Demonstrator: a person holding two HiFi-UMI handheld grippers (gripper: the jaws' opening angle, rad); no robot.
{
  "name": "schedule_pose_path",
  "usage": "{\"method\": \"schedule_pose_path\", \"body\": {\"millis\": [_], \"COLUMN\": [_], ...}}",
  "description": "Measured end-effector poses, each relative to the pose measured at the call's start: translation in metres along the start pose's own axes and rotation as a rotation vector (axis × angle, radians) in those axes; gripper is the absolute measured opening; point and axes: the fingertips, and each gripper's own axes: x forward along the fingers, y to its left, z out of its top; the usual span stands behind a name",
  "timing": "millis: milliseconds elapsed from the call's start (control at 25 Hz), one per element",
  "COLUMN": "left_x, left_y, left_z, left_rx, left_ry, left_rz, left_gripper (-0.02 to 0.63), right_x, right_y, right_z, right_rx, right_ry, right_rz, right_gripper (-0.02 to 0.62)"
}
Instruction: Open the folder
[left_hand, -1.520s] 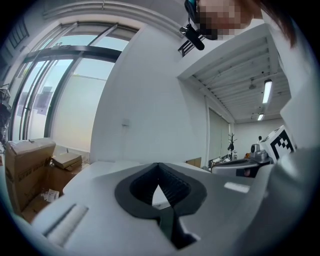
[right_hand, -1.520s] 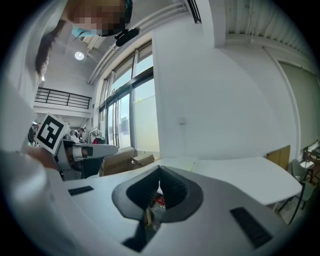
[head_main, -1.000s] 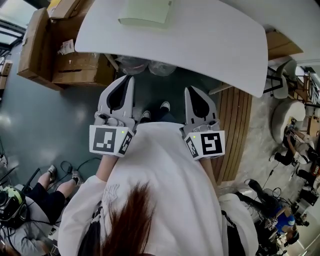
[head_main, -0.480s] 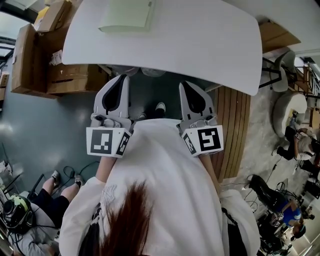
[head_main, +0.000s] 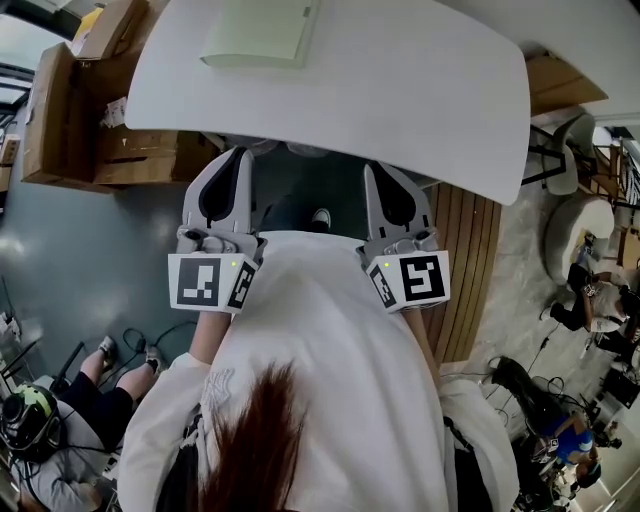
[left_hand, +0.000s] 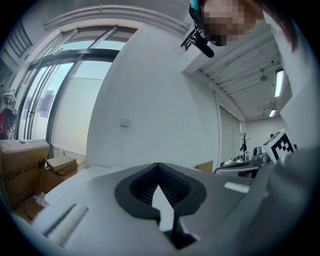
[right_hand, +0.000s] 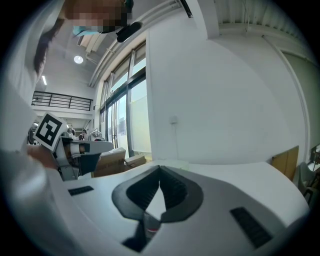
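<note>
Pale-green folder (head_main: 262, 35) is seen, seemingly closed, on the table's (head_main: 400, 90) far side, left gripper (head_main: 232, 152) and right gripper (head_main: 373, 170) held at its near edge, jaws together, empty.

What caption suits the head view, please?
A person's left gripper and right gripper, both shut, facing a white table bearing an untouched pale green folder.

No legible text, label, brand, number or sign anywhere in view.

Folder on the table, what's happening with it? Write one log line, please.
folder: looks closed, far side of table, untouched | left tongs: shut, empty | right tongs: shut, empty
</note>
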Motion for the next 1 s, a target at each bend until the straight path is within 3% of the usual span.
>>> {"method": "schedule_pose_path", "body": {"millis": [320,520,760,1000], "left_x": [0.016,0.045,0.090,0.122], "left_y": [0.030,0.067,0.111,0.130], "left_z": [-0.013,-0.006,0.021,0.023], "left_rx": [-0.017,-0.027,-0.004,0.004], "left_ry": [0.008,-0.006,-0.022,-0.020], "left_rz": [-0.013,-0.032,-0.108,-0.177], "left_gripper": [0.008,0.008,0.008,0.008], "right_x": [0.034,0.078,0.133,0.156], "right_y": [0.006,0.007,0.013,0.008], "right_z": [-0.008,0.006,0.040,0.040], "right_rx": [-0.004,-0.021,-0.059,-0.046], "right_ry": [0.023,0.018,-0.002,0.009], "right_rz": [-0.015,-0.034,-0.074,-0.136], "right_gripper": [0.005,0.005,0.005,0.005]}}
